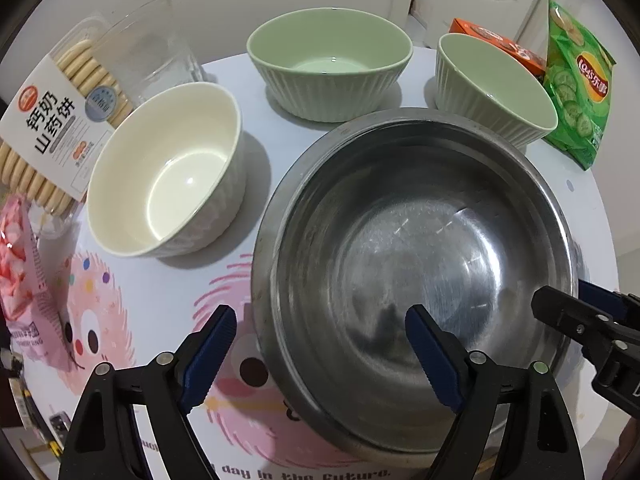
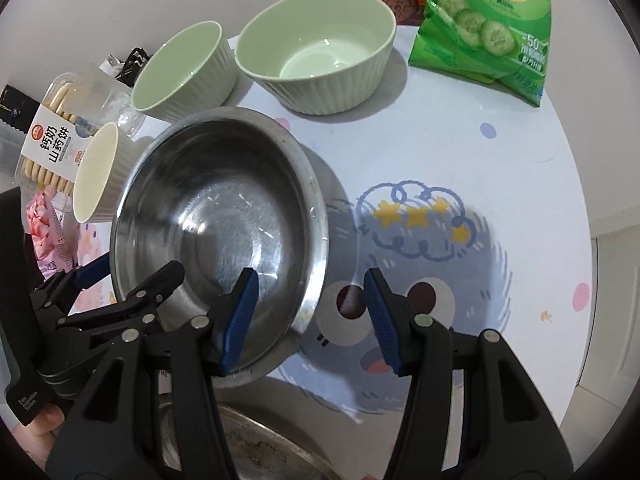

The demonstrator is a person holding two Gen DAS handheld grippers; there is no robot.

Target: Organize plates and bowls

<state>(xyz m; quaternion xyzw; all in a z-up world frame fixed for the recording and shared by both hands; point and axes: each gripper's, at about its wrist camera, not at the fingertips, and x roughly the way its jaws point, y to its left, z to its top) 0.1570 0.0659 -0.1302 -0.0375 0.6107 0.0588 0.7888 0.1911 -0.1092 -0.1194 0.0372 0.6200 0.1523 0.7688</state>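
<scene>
Where claws straddle its rim, steel bowl [image 1: 420, 264] upright.

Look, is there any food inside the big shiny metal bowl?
No, the big shiny metal bowl is empty; only its bare scratched bottom shows.

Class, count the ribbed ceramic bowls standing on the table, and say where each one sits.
3. A white bowl sits left of the steel bowl; a wide green bowl sits behind it, mid-table; a narrower green bowl sits back right, beside the chip bag. None looks hidden.
</scene>
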